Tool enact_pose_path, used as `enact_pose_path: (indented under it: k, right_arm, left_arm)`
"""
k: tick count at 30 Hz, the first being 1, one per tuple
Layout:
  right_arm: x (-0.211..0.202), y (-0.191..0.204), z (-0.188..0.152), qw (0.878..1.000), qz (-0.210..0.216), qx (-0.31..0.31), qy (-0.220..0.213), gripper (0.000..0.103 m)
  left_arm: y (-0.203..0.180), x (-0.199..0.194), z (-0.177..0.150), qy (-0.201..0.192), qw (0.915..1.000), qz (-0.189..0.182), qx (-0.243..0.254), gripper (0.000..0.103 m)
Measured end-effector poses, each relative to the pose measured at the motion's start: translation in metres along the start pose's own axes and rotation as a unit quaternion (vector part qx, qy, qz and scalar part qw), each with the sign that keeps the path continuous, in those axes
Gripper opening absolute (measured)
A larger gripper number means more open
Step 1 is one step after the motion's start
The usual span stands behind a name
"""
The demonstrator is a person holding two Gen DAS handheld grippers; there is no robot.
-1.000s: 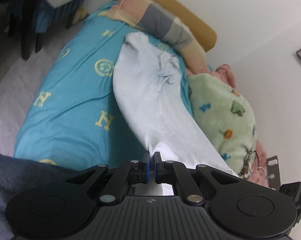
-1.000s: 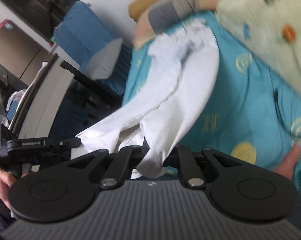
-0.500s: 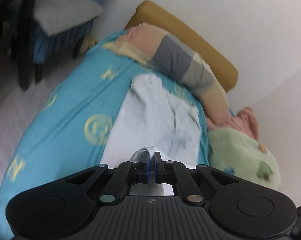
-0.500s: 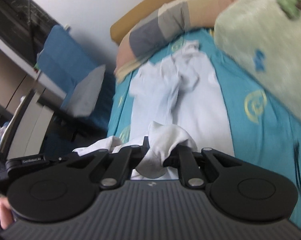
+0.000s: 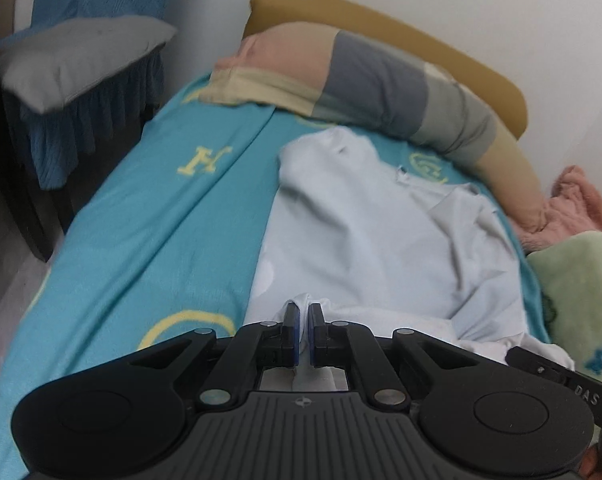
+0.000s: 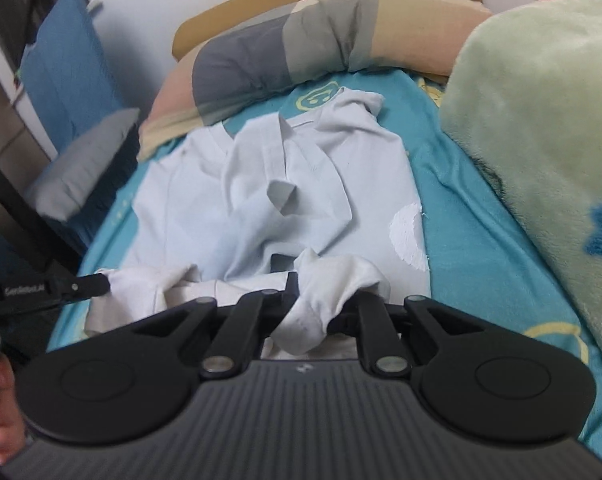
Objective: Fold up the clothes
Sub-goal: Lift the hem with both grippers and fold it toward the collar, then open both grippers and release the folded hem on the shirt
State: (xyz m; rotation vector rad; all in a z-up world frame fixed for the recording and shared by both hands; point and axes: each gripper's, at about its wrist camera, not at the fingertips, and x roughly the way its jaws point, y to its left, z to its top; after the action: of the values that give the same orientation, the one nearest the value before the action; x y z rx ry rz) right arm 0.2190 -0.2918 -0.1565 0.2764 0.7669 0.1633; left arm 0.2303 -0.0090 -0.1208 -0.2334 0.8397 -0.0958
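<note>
Low over the bed [image 5: 149,216], both grippers point toward the pillow [image 6: 285,56] at the top. The left gripper [image 5: 304,312] pinches a hem of the pale shirt [image 5: 373,240]; the right gripper [image 6: 321,284] clamps another bunched edge, shirt spread mid-frame between them.

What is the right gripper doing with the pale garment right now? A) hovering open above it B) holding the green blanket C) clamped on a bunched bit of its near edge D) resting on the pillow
C: the right gripper is shut on a bunched fold of the garment at its near edge.
</note>
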Motion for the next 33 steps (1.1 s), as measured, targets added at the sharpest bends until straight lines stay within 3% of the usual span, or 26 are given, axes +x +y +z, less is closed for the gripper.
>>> enact_pose_path:
  k: [3, 5, 6, 8, 9, 10, 11, 15, 17, 29, 33]
  right_arm:
    - [-0.002, 0.009, -0.005, 1.000, -0.013, -0.026, -0.011, 0.015]
    - [-0.006, 0.014, -0.005, 0.999, -0.019, -0.034, -0.014, 0.019]
    - [-0.010, 0.016, -0.004, 0.999, -0.019, -0.033, -0.014, 0.029]
    - [-0.021, 0.018, -0.003, 0.999, -0.017, -0.025, -0.020, 0.051]
    - [-0.029, 0.019, -0.004, 0.999, -0.017, -0.024, -0.027, 0.067]
    - [-0.039, 0.022, -0.005, 0.999, -0.018, -0.028, -0.035, 0.076]
    - [-0.048, 0.025, -0.006, 0.998, -0.019, -0.032, -0.042, 0.079]
    - [-0.083, 0.035, -0.012, 0.997, -0.018, -0.039, -0.065, 0.081]
    - [-0.101, 0.040, -0.016, 0.997, -0.013, -0.035, -0.071, 0.081]
    - [-0.194, 0.069, -0.052, 0.991, -0.006, -0.042, -0.125, 0.081]
    - [-0.215, 0.071, -0.059, 0.988, -0.013, -0.050, -0.146, 0.081]
  left_arm:
    - [0.003, 0.008, -0.004, 0.005, 1.0000, 0.003, 0.002, 0.006]
    - [-0.003, -0.004, -0.004, -0.011, 0.9998, 0.006, 0.017, 0.013]
    - [-0.005, -0.011, -0.005, -0.018, 0.9996, 0.008, 0.022, 0.016]
    - [-0.005, -0.027, -0.009, -0.026, 0.9993, 0.000, 0.027, 0.040]
    - [-0.006, -0.035, -0.011, -0.030, 0.9991, -0.003, 0.030, 0.042]
    - [-0.006, -0.043, -0.014, -0.035, 0.9988, -0.006, 0.034, 0.047]
    - [-0.008, -0.052, -0.017, -0.041, 0.9983, -0.003, 0.043, 0.054]
    - [-0.013, -0.089, -0.026, -0.064, 0.9959, -0.006, 0.064, 0.068]
    - [-0.014, -0.109, -0.032, -0.082, 0.9941, -0.010, 0.070, 0.080]
    - [-0.017, -0.199, -0.080, -0.128, 0.9870, -0.036, 0.089, 0.087]
    - [-0.023, -0.221, -0.093, -0.161, 0.9801, -0.032, 0.112, 0.089]
